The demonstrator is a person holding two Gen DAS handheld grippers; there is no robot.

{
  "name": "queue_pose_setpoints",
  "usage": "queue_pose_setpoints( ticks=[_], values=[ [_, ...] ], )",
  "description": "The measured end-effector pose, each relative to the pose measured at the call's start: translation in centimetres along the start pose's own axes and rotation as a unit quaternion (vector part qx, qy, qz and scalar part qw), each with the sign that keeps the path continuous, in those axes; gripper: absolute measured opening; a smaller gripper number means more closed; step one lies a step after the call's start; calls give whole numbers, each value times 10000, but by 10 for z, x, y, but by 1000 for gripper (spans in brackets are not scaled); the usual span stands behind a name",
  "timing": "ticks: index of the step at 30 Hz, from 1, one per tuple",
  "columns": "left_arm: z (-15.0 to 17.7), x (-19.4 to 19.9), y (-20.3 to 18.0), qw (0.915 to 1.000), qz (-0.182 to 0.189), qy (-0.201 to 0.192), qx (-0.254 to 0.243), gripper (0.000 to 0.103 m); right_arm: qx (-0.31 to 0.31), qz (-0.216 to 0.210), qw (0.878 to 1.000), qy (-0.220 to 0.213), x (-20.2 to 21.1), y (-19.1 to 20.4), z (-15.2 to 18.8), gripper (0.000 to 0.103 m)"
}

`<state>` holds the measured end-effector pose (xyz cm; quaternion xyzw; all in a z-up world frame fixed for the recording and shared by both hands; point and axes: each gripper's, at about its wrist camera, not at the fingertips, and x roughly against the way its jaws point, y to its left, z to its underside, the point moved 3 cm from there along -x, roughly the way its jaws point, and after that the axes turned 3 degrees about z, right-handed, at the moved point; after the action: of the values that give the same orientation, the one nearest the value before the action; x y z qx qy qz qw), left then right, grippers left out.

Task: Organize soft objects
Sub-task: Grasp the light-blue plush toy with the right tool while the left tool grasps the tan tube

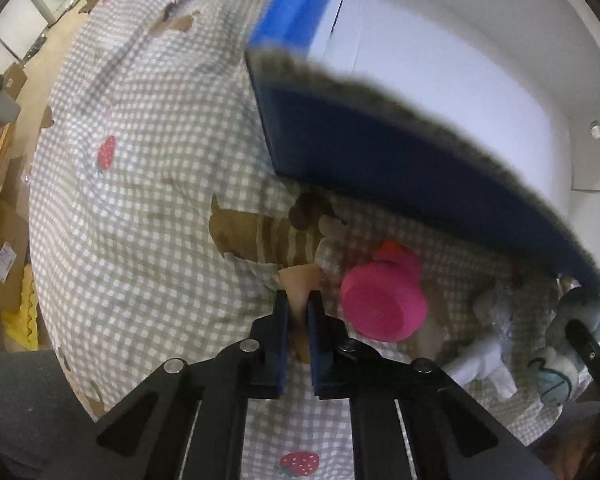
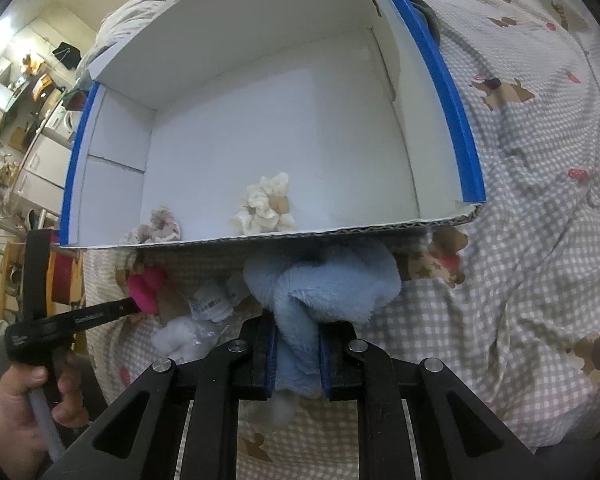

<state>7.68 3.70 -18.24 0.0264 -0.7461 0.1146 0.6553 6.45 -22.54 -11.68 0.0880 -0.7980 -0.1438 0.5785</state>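
1. Closest to my right gripper (image 2: 298,356), a fluffy pale-blue plush cloth (image 2: 320,284) is clamped between the jaws, just short of the box.
2. Beside it, my left gripper (image 1: 298,320) is pinched shut on a thin tan fabric piece (image 1: 300,280); a pink felt hat (image 1: 384,300) and white wrapped plush (image 2: 180,334) lie loose on the checked bedsheet (image 1: 140,200).
3. Farther off, the blue-edged white cardboard box (image 2: 466,152) holds two ruffled cream scrunchies (image 2: 266,206); I judge about half remains.

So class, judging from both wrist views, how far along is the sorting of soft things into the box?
Done: a cream scrunchie and a beige scrunchie lie in the white box.
In hand: the right gripper clamps a light blue plush; the left gripper pinches a tan piece.
Left: the pink plush and the white fluffy item on the checked bedcover.
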Motion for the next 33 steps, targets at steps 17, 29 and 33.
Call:
queue_pose_setpoints(
  ticks=[17, 29, 33],
  values=[
    [-11, 34, 55, 9976, 27, -397, 561, 5, 353, -537, 9977, -235, 30, 12, 17, 18],
    [19, 78, 42, 9969, -103, -752, 200, 5, 550, -889, 9928, -592, 50, 26, 22, 18],
    [23, 97, 35, 9941, -231, -1055, 52, 5, 732, -1260, 9841, -1020, 75, 38, 17, 18]
  ],
)
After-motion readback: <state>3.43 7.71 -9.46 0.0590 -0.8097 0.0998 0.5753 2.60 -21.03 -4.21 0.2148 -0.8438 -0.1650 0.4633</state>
